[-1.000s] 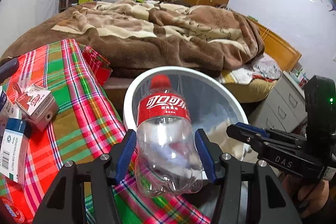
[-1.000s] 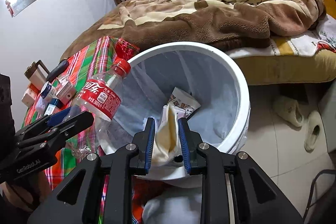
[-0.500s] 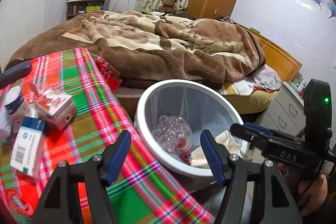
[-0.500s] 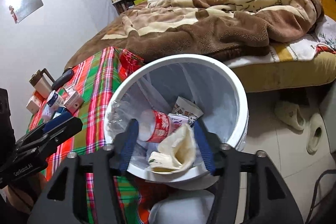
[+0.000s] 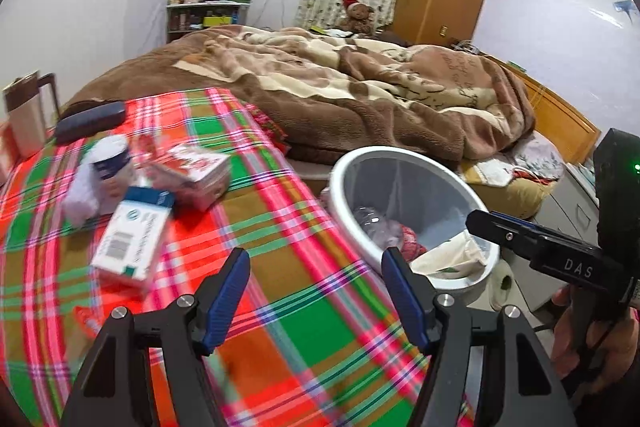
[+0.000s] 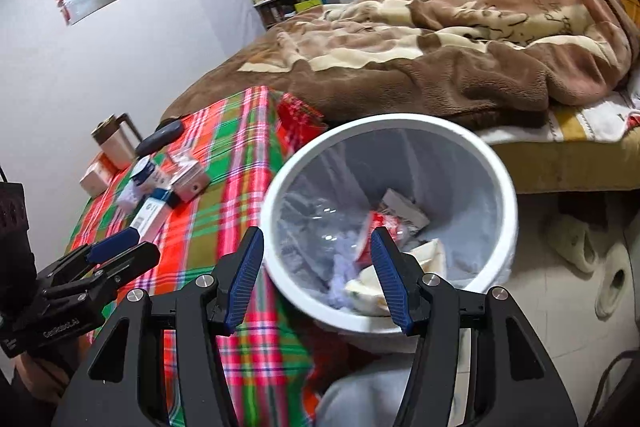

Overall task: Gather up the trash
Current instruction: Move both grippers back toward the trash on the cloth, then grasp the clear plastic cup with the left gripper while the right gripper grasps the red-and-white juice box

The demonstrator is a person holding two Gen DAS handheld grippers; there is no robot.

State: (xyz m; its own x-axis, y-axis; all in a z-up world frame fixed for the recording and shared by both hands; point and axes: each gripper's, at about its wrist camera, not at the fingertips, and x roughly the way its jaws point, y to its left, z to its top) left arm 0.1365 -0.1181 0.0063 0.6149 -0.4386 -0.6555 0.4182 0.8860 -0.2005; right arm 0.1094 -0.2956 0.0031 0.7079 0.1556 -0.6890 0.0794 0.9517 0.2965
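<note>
My clear plastic cola bottle [image 6: 320, 223] has dropped into the white round lined bin [image 6: 500, 195] ahead of both spread, empty grippers [image 5: 314, 291] [image 6: 316, 275], so next I reach left for the white-and-blue carton [image 5: 130, 241].

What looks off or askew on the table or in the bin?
On the plaid tablecloth, a white-and-blue box lies skewed beside a tipped carton. Cream cloth drapes over the white bin rim. No spill.
</note>
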